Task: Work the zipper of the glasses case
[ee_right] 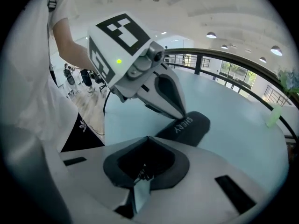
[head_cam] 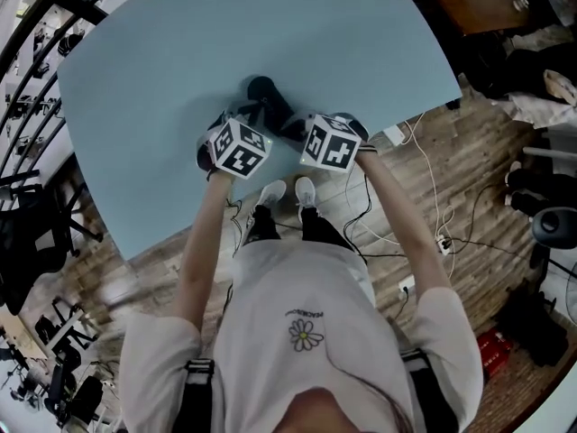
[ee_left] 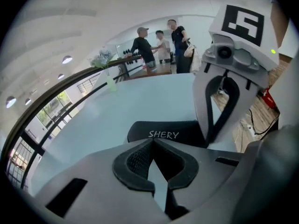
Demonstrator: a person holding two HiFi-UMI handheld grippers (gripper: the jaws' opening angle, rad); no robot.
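Observation:
The black glasses case (head_cam: 269, 97), printed SHERY, lies on the light blue table (head_cam: 162, 79). In the left gripper view the case (ee_left: 163, 132) sits just past my left gripper (ee_left: 153, 142), whose jaws are shut. The right gripper view shows the left gripper's (ee_right: 184, 116) tip touching the case (ee_right: 190, 127) by the print; whether it pinches anything is hidden. My right gripper (ee_right: 147, 143) is shut on the small metal zipper pull (ee_right: 142, 172). Seen from the left, the right gripper (ee_left: 210, 141) meets the case's right end. Both marker cubes sit side by side in the head view.
The table's near edge runs just below the grippers, with the person's shoes and cables (head_cam: 424, 197) on the wooden floor beyond it. A pale green bottle (ee_left: 110, 83) stands at the table's far side. Three people (ee_left: 159, 45) stand far off behind a railing (ee_left: 56, 97).

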